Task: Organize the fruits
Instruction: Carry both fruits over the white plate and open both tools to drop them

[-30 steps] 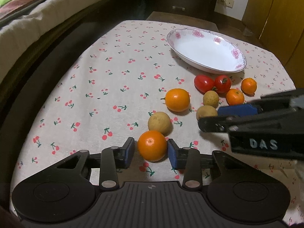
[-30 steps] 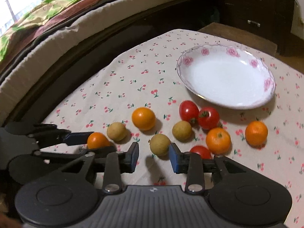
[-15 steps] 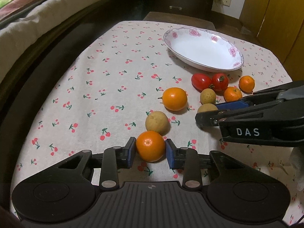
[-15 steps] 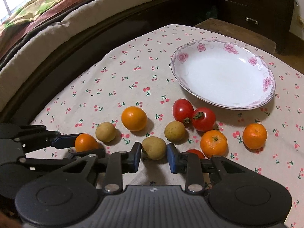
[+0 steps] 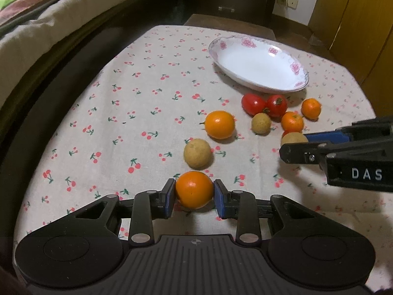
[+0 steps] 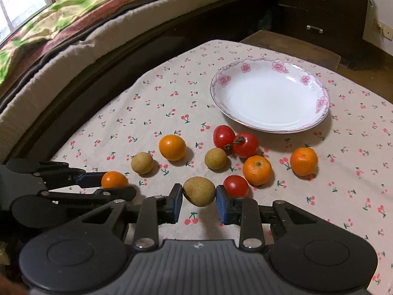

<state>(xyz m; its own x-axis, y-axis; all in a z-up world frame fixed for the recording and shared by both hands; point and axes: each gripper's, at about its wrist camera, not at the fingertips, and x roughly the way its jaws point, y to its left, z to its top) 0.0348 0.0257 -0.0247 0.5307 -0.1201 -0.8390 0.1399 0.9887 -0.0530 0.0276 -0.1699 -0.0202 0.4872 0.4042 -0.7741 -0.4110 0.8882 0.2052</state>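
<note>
My left gripper [image 5: 194, 194] is shut on an orange [image 5: 194, 189] and holds it just above the cloth; it also shows in the right wrist view [image 6: 114, 179]. My right gripper [image 6: 199, 195] is shut on a tan round fruit [image 6: 199, 191], lifted off the table. A white flowered plate [image 6: 319, 120] stands empty at the back. Loose on the cloth lie another orange [image 6: 172, 147], two tan fruits [image 6: 142, 163] [image 6: 215, 158], two tomatoes [image 6: 245, 144], a small tomato [image 6: 235, 185] and two mandarins [image 6: 257, 170] [image 6: 304, 160].
The table carries a cherry-print cloth [image 5: 152, 93]. A bed with a quilt [image 6: 61, 32] runs along the left. A dark drawer chest [image 6: 321, 7] stands behind the table, and wooden cabinet doors [image 5: 356, 24] at the right.
Both grippers have closed on their fruit, the left on the orange and the right on the tan fruit. Both have lifted slightly and the cameras have drawn back a little.
</note>
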